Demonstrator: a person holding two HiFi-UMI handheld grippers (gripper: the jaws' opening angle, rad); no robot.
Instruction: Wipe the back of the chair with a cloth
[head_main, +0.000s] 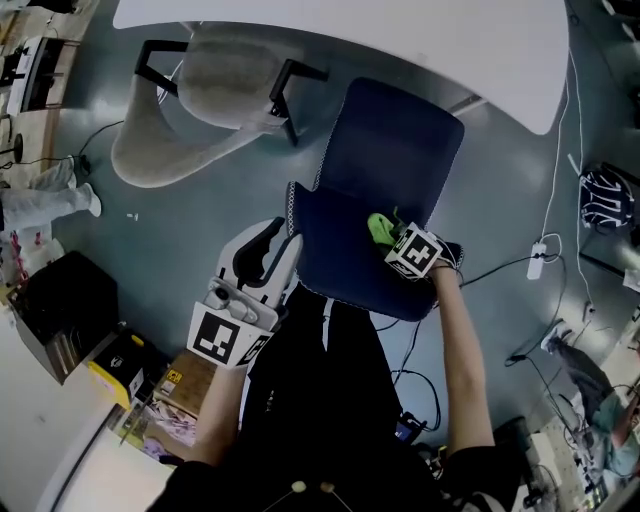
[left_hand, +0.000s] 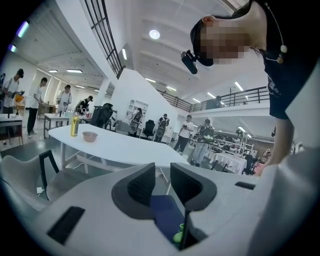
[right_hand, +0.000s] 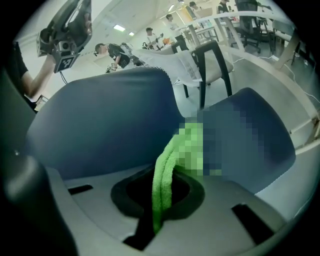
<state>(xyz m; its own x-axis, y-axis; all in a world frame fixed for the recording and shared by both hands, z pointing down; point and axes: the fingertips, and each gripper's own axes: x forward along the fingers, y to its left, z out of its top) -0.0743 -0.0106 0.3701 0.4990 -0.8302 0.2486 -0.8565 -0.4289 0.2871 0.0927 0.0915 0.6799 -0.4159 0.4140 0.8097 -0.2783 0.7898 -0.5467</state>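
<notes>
Right tongs are clamped on a green cloth. The right gripper view shows the folded cloth pinched in the narrow slot between the jaws and standing up out of them. Just past the tips, the cloth meets the blue chair. In the head view it lies on the inner face of the backrest, near the backrest's right edge. The exact contact is blurred in the right gripper view, so how flat the cloth sits against the fabric cannot be told.

Left tongs hang just left of the backrest's left edge, well to the left of the right tongs and apart from the cloth. Their jaws stand a little apart with nothing between them. Through that gap, the left gripper view shows the blue chair and a bit of the green cloth below.

Beyond both tongs, past the blue seat, a grey chair stands tucked against a white tabletop. Cables trail over the floor to the right of the right tongs.
</notes>
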